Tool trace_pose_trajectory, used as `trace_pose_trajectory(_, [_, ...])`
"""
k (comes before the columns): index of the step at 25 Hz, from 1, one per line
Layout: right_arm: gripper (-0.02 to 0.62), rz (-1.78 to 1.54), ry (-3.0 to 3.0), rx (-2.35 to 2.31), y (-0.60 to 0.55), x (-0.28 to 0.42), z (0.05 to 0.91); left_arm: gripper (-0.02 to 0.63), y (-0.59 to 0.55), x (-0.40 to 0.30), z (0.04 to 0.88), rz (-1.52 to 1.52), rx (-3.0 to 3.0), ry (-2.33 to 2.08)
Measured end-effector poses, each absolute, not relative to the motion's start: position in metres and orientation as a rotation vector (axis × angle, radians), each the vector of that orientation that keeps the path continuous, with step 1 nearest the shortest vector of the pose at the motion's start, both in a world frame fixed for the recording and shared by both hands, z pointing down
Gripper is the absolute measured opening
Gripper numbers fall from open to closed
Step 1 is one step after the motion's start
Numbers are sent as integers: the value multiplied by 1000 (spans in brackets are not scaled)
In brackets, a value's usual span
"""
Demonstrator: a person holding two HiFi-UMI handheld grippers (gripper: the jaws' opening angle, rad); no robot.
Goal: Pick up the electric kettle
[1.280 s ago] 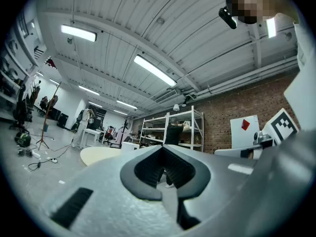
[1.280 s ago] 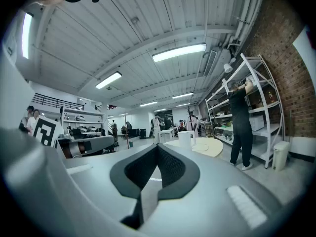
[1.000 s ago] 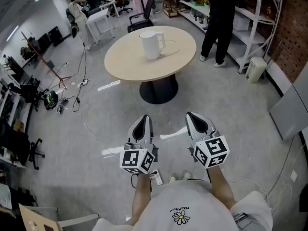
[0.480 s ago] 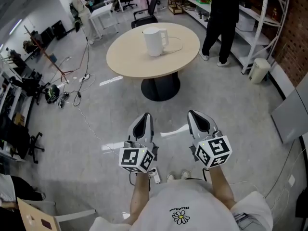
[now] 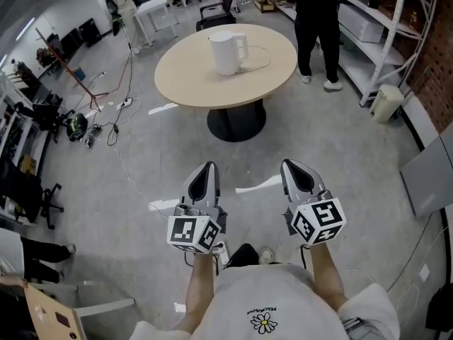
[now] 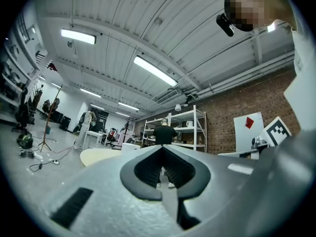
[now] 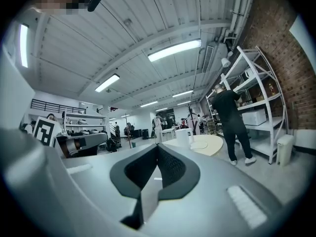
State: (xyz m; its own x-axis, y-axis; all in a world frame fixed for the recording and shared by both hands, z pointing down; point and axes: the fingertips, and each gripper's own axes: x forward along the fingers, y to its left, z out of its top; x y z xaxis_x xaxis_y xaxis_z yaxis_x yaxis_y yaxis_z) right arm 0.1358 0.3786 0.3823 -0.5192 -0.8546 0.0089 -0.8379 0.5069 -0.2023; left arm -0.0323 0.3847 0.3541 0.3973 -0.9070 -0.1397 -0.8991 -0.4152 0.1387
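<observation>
Kettle (image 5: 228, 52) well apart; left gripper (image 5: 205, 173), right gripper (image 5: 291, 171) side by side, seemingly level, closed, empty.

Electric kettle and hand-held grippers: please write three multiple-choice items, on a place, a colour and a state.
1. Where is the electric kettle? A floor; B round table; C shelf.
2. Kettle's colour? A white; B red; C black.
3. The left hand-held gripper and the right hand-held gripper are: A open; B shut on the kettle; C shut, empty.
Key: 1 B, it stands on the beige tabletop; 2 A, its body is white; 3 C, each gripper view shows jaws together, nothing between.
</observation>
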Motion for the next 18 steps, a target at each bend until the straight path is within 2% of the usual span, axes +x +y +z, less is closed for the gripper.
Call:
trace_pose_trajectory(10, [3, -298, 2664, -1510, 336, 138, 401, 2, 340, -21, 368, -274, 2619, -1639])
trace_pose_trajectory(18, [3, -290, 2665, -1539, 224, 107, 401, 0, 230, -47, 374, -293, 2655, -1605])
